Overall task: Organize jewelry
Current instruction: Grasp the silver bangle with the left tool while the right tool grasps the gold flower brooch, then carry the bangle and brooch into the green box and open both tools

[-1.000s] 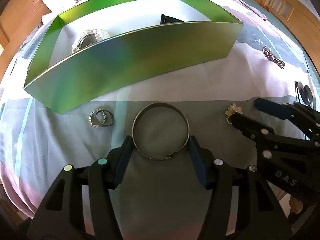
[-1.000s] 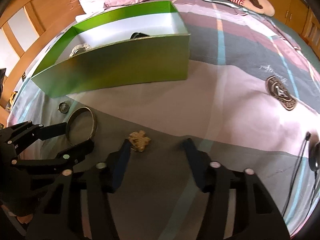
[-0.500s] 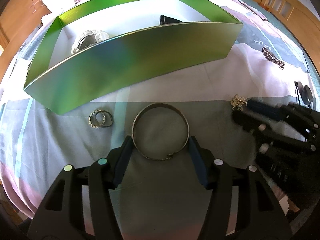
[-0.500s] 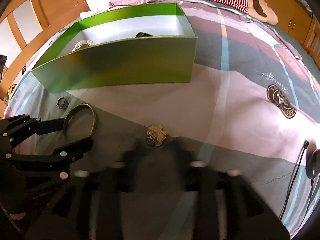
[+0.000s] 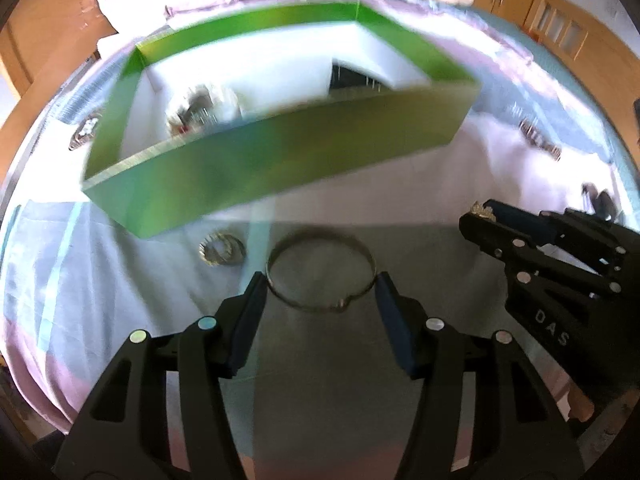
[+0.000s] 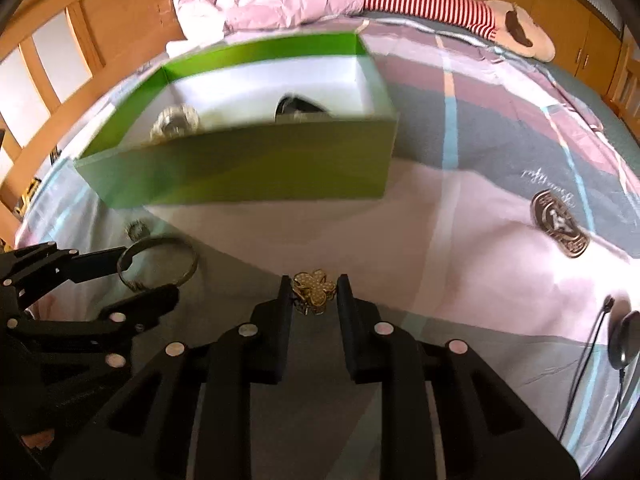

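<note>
Your left gripper [image 5: 320,292] holds its jaws apart around the metal bangle [image 5: 321,271]; both pads sit at the bangle's outer edges, and contact looks likely on each side, though the blur prevents confirmation of a firm clamp. The bangle lies flat on the bedspread [image 5: 400,192].

Your right gripper [image 6: 313,294] is closing its jaws on the gold flower brooch [image 6: 314,289], which sits between the fingertips. The pads are right at the brooch's sides. In the left wrist view, the same gripper [image 5: 478,216] shows the brooch [image 5: 483,210] at its tip.

A pair of rings [image 5: 222,247] lies on the bedspread just left of the bangle, apart from it. The green box [image 6: 248,176] stands beyond the jewelry, open at the top. Inside it rest a white watch [image 6: 176,120] at the left and a dark item [image 6: 298,106] near the middle; that item's identity cannot be determined.
</note>
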